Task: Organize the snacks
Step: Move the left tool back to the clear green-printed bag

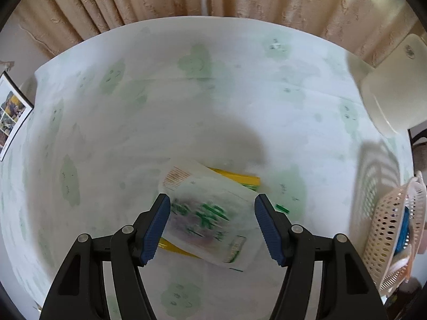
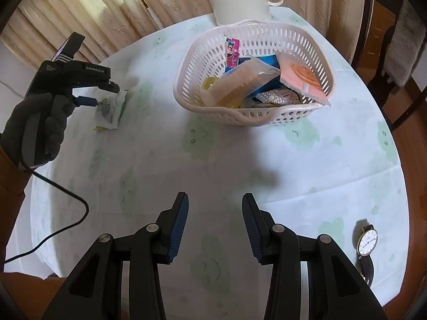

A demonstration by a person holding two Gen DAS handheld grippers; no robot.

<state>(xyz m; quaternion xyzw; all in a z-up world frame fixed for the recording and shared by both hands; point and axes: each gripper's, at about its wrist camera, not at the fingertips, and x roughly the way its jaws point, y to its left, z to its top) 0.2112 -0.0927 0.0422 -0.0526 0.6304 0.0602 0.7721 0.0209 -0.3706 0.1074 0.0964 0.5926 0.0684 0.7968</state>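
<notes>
Blue ribbed pads of the left claw [image 1: 212, 208], spread wide, straddle a white snack packet with green print [image 1: 205, 218]; nothing is gripped yet. Packet lies flat on the worktop [image 1: 213, 93], resting over a yellow packet [image 1: 237, 177] that shows at its far and near edges.

Right claw [image 2: 214, 204]: open and empty, hovering over bare cloth at the near side, well apart from everything.

Basket [image 2: 202, 61]: pale perforated plastic, far centre in the right wrist view, already heaped with wrapped snacks, an orange packet [image 2: 304, 80] leaning over its right rim. A wristwatch [image 2: 367, 241] lies at the near right of the worktop.

Risks, as judgement:
- Both packets overlap; closing on the top one could pinch the yellow one too, or drag it across the cloth.
- Flat, slick film offers little for the pads to bite; a grip taken too high would likely slide off.
- Thin tablecloth may bunch up into the pads if the claw presses down hard.
- With the basket this full, another packet dropped on top could slip over the rim or dislodge the leaning orange one.
</notes>
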